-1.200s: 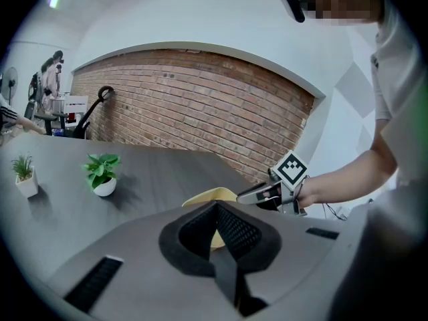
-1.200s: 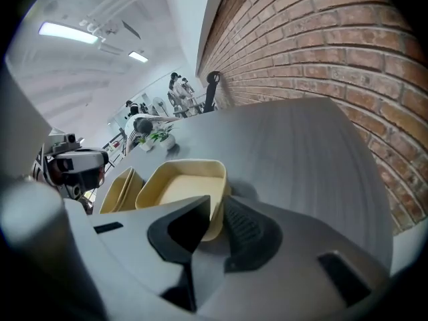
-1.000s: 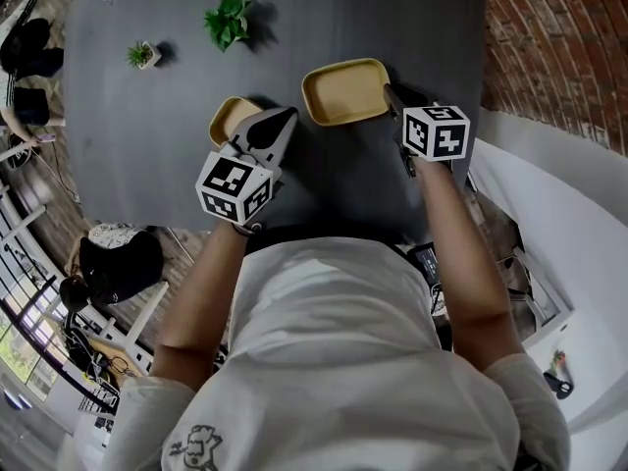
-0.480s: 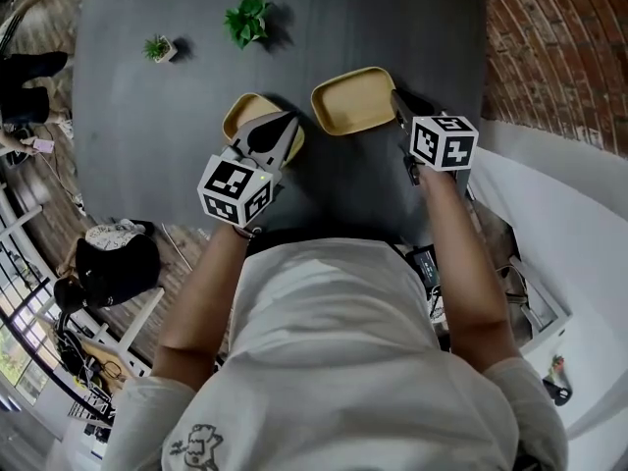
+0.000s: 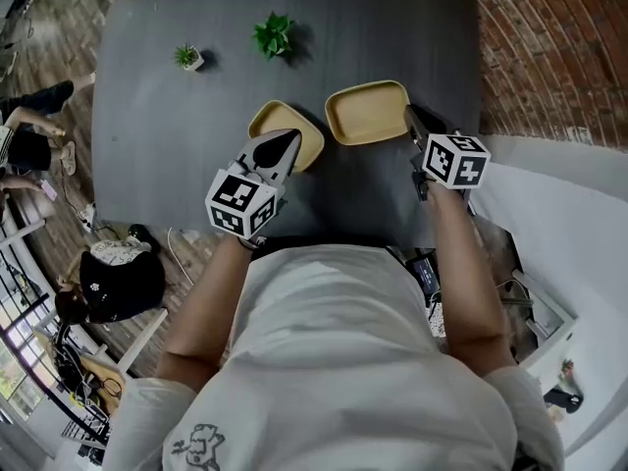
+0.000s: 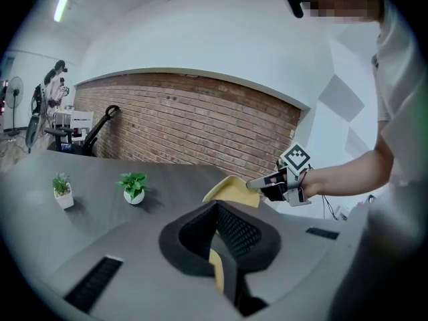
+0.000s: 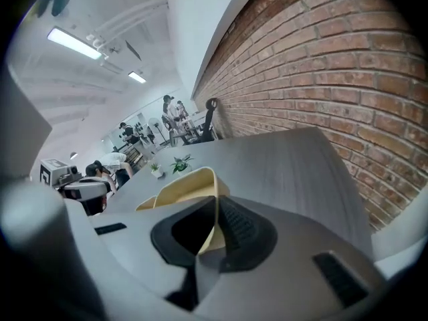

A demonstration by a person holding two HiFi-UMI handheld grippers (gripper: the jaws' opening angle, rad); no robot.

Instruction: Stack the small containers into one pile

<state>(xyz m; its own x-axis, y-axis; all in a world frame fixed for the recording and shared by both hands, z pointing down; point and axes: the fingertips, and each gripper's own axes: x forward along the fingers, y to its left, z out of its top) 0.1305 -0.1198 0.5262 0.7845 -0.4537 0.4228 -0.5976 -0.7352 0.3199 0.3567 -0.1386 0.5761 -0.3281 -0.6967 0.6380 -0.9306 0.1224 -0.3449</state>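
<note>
Well, from above, the person leans over a dark grey table (image 5: 177, 155) with a gripper in each hand, both reaching to the middle of the frame. The left gripper (image 5: 287, 139) is pinched on the near rim of the smaller container (image 5: 278, 118), a pale yellow tray just left of centre. In its own view the left gripper (image 6: 217, 211) has its pads pressed together on a thin yellow strip of that rim (image 6: 216, 267).

The right gripper (image 5: 411, 116) grips the right-hand edge of the larger container (image 5: 367, 113), which sits just right of the smaller one, their edges close but apart. In the right gripper view the right gripper (image 7: 215, 204) has just been closing its jaws, and the cream wall of that container (image 7: 184, 187) stands upright between them, squeezed tight. The left gripper view catches the same tray (image 6: 231, 191) at centre right, tipped up at the tip of the other tool. Whether either tray is clear of the tabletop I cannot tell.

Toward the top left of the head view stand two potted plants, well away from the trays: a small one in a white pot (image 5: 189, 57) and a leafier one (image 5: 274, 35) to its right. A brick wall (image 5: 549, 57) fills the upper right corner.
</note>
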